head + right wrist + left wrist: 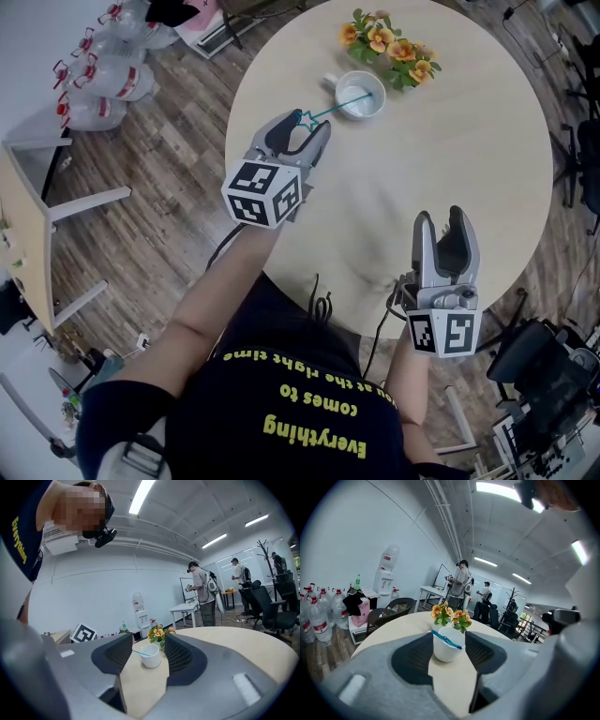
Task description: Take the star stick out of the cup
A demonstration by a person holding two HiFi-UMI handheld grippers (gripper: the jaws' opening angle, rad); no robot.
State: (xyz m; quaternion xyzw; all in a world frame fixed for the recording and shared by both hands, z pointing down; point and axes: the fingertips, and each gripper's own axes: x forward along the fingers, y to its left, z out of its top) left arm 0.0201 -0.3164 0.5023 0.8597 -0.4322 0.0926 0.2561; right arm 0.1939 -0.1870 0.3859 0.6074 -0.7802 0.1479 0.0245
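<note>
Approach step, no grip yet. Left gripper (pixel 303 125) sits at the star end of the star stick (pixel 328 108), jaws spread, nothing pinched. Stick leans in the cup (pixel 382 101) on the table (pixel 450 159). Right gripper (pixel 446 225) is well apart, jaws spread, empty. Next, prob.: center jaws on star, close gently, lift out w/o tipping cup.

A round pale counter (pixel 469 159) carries a white cup (pixel 375 108) at its far side, with orange flowers (pixel 389 47) just beyond it.
</note>
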